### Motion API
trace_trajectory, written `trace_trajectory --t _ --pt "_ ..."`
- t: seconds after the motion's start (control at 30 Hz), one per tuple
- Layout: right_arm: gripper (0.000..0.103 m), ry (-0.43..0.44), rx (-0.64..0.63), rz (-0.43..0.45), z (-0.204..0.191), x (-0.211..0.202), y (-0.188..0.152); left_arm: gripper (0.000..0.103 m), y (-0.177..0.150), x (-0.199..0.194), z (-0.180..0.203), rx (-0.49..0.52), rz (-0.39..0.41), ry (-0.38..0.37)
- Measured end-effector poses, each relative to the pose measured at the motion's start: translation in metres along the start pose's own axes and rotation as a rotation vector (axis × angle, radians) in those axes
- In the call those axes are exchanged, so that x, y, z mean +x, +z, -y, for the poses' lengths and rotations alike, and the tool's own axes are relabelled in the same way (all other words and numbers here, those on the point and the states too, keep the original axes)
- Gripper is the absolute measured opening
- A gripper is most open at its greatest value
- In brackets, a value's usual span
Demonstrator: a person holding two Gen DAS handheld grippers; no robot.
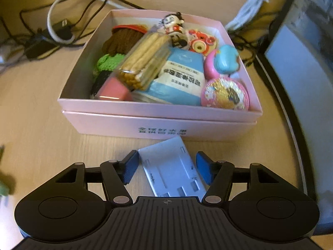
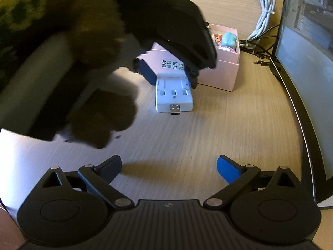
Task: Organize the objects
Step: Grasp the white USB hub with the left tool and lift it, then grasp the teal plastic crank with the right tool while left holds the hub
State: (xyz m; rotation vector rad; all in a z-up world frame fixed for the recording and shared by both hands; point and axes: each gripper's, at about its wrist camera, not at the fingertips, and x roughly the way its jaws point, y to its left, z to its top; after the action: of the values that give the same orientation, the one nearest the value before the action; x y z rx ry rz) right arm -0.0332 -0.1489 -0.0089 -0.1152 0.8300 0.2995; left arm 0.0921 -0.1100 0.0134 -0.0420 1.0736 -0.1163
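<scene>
A white USB battery charger [image 1: 172,166] lies flat on the wooden desk just in front of a pink box [image 1: 160,125]. My left gripper [image 1: 167,165] is open, its blue pads on either side of the charger, not touching it. The right wrist view shows the charger [image 2: 173,95] with its USB plug facing me and the left gripper [image 2: 168,70] straddling its far end. The pink box [image 2: 220,70] holds a clear biscuit pack [image 1: 143,60], a blue pouch [image 1: 179,77], knitted items and small toys. My right gripper [image 2: 169,167] is open and empty above bare desk.
Black and white cables [image 1: 60,29] lie behind the box at left. A coiled white cable [image 2: 263,14] and a monitor [image 2: 308,83] stand at right. A dark gloved hand and sleeve [image 2: 87,62] fill the left of the right wrist view.
</scene>
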Motion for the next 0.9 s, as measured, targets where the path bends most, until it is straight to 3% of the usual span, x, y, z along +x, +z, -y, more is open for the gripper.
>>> trace_trajectory --t 0.2,0.33,0.47,0.57,0.77,0.9 --pt "0.099 -0.025 0.016 0.008 0.006 -0.005 0.0 0.056 -0.034 -0.014 0.002 0.201 0.052 0.01" --pt "0.099 -0.039 -0.037 0.011 0.0 -0.012 -0.003 0.053 -0.047 -0.028 -0.028 0.192 0.056 -0.065" --pt "0.099 -0.001 -0.083 0.017 -0.011 -0.017 0.001 0.053 -0.064 -0.059 -0.083 0.112 0.055 -0.13" --pt "0.099 0.024 -0.122 0.022 -0.025 -0.011 0.012 0.053 -0.079 -0.093 -0.132 0.034 0.073 -0.13" --pt "0.099 0.164 -0.18 0.053 -0.088 0.011 0.054 0.053 -0.109 -0.157 -0.237 -0.168 0.147 0.021" --pt "0.093 0.226 -0.239 0.075 -0.144 0.035 0.086 0.053 -0.131 -0.185 -0.3 -0.317 0.177 0.097"
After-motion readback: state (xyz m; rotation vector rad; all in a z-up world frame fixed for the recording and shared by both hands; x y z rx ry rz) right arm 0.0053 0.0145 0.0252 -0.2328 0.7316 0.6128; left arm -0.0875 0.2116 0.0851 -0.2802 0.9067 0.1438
